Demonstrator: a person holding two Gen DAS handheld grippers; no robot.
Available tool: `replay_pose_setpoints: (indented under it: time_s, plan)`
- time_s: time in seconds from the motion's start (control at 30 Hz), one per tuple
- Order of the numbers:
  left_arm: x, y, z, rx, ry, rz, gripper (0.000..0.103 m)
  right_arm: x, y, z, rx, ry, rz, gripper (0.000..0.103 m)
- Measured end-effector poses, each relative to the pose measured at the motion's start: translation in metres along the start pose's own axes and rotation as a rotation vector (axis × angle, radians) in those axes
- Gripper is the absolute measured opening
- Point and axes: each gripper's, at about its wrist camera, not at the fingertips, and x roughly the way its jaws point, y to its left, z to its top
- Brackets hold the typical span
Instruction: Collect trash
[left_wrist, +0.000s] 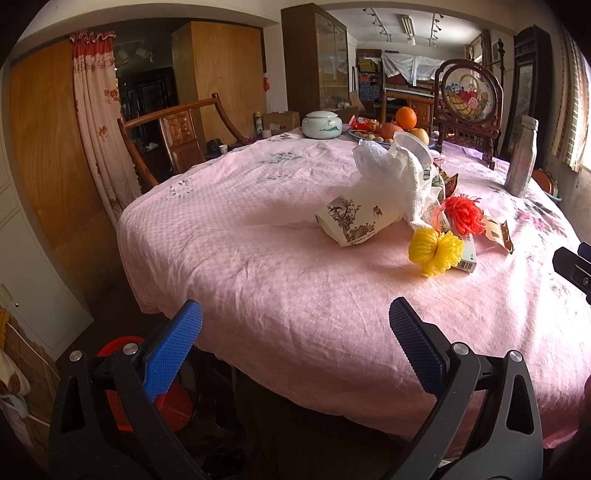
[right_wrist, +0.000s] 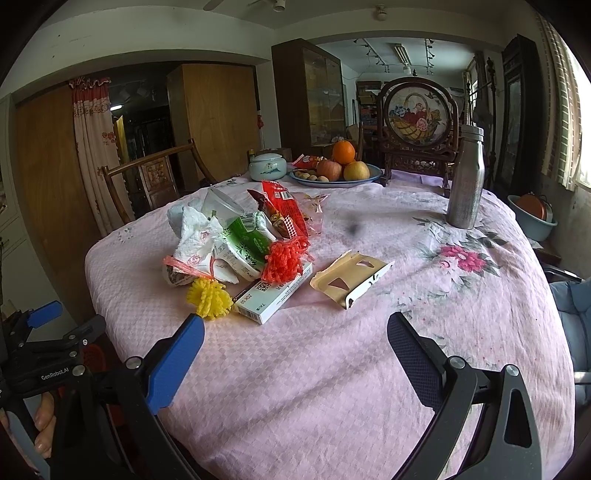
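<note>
On the pink tablecloth, the trash pile lay in front of the fruit bowl, a torn card packet just right of it. The left gripper and right gripper hovered near the table's edge, jaws spread wide, empty.

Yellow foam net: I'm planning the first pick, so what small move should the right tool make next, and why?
Probably ease the right tool forward and a little left toward the yellow foam net. Its jaws stand open and empty, short of the pile, and the net lies at the pile's near edge on the pink tablecloth, beside the white box.
</note>
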Motion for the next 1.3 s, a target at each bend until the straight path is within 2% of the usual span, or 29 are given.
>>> replay_pose_setpoints:
  time_s: [0.6, 1.03, 1.13, 1.3]
  plan:
    - [0.015, 0.002, 0.0, -0.001, 0.039, 0.0, 0.097, 0.013, -0.002, 0.0, 0.009, 0.032, -0.004, 0.098]
    - [0.057, 0.025, 0.022, -0.006, 0.077, -0.01, 0.097, 0.048, -0.01, 0.023, -0.017, 0.121, 0.0, 0.098]
    - [0.068, 0.027, 0.029, -0.006, 0.09, -0.04, 0.097, 0.06, -0.017, 0.036, -0.033, 0.143, 0.009, 0.098]
    - [0.068, 0.016, 0.047, -0.004, 0.081, -0.151, 0.097, 0.08, -0.044, 0.05, -0.007, 0.137, -0.069, 0.098]
